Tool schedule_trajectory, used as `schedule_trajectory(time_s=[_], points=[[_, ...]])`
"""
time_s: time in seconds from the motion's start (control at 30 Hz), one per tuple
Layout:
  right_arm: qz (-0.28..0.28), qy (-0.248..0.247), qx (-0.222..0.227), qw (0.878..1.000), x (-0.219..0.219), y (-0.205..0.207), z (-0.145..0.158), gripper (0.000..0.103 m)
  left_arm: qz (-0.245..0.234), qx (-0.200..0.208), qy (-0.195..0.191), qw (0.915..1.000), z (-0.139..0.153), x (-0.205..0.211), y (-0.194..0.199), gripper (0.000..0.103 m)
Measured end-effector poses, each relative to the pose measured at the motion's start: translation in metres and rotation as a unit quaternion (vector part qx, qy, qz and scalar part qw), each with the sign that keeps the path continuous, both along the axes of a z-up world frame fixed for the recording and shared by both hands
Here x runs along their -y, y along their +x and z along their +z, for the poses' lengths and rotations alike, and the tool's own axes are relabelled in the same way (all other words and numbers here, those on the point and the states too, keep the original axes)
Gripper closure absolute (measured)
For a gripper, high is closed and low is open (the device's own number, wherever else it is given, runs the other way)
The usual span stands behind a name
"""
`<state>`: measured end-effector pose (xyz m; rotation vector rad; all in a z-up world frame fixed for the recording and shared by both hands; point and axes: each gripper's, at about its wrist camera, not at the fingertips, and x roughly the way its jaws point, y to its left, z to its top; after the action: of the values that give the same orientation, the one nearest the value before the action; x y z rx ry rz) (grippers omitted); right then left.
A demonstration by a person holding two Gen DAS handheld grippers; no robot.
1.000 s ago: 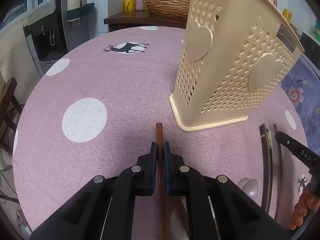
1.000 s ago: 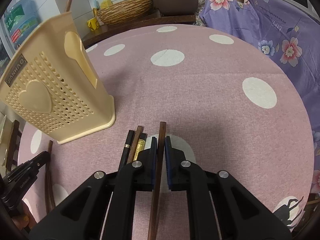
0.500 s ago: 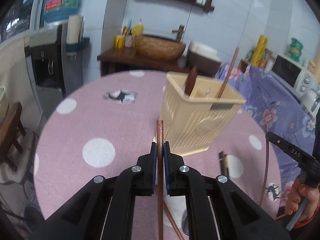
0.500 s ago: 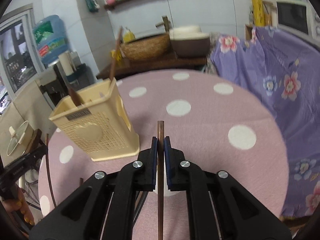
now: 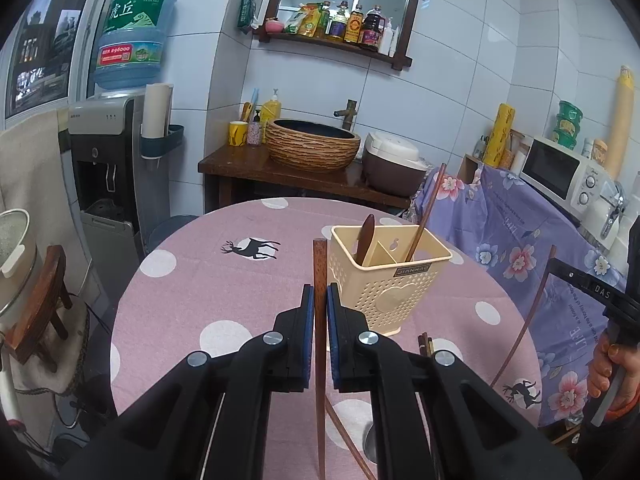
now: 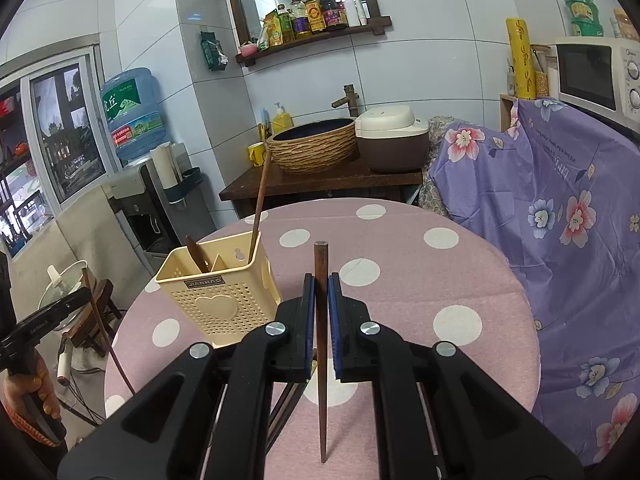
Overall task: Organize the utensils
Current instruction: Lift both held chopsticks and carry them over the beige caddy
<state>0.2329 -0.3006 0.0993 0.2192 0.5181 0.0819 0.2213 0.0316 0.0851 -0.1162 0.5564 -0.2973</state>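
Observation:
A beige perforated utensil basket (image 5: 384,284) stands on the pink dotted table (image 5: 224,288). A dark wooden spoon handle (image 5: 366,240) and one chopstick (image 5: 428,216) stick up out of it. My left gripper (image 5: 319,300) is shut on a brown chopstick (image 5: 319,264), held in the air left of the basket. My right gripper (image 6: 319,300) is shut on another brown chopstick (image 6: 320,268), held in the air to the right of the basket (image 6: 220,300). Loose chopsticks (image 5: 425,344) and a metal spoon (image 5: 370,440) lie on the table below.
A purple flowered cloth (image 6: 560,220) drapes the furniture right of the table. Behind the table stands a dark sideboard with a wicker basin (image 5: 312,148) and a rice cooker (image 6: 390,140). A water dispenser (image 5: 108,160) and a wooden stool (image 5: 44,300) stand on the left.
Both grippers rose from the tabletop, each lifting its chopstick along. The views tilted up, so the basket now sits lower and farther off and its open top shows.

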Motion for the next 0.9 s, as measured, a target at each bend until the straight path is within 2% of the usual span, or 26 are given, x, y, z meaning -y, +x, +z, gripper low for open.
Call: schedule_trajectory(time_s=[0.27, 0.4, 0.5, 0.8, 0.9], points=[[0.010, -0.011, 0.006, 1.000, -0.001, -0.006, 0.008, 0.095, -0.003, 0.009, -0.008, 0.9999, 0.008, -0.009, -0.007, 0.095], [0.020, -0.009, 0.017, 1.000, -0.001, -0.005, 0.024, 0.095, -0.001, 0.031, -0.006, 0.9995, 0.026, -0.011, -0.008, 0.095], [0.027, -0.008, 0.035, 0.999, -0.004, -0.001, 0.047, 0.095, -0.002, 0.053, -0.011, 0.9985, 0.050, -0.011, -0.003, 0.095], [0.044, -0.009, 0.114, 0.993, -0.026, 0.027, 0.154, 0.095, 0.014, 0.141, -0.029, 0.9894, 0.148, 0.010, 0.033, 0.095], [0.044, 0.007, 0.130, 0.991, -0.033, 0.039, 0.175, 0.095, 0.020, 0.154, -0.042, 0.9870, 0.163, 0.026, 0.053, 0.095]])
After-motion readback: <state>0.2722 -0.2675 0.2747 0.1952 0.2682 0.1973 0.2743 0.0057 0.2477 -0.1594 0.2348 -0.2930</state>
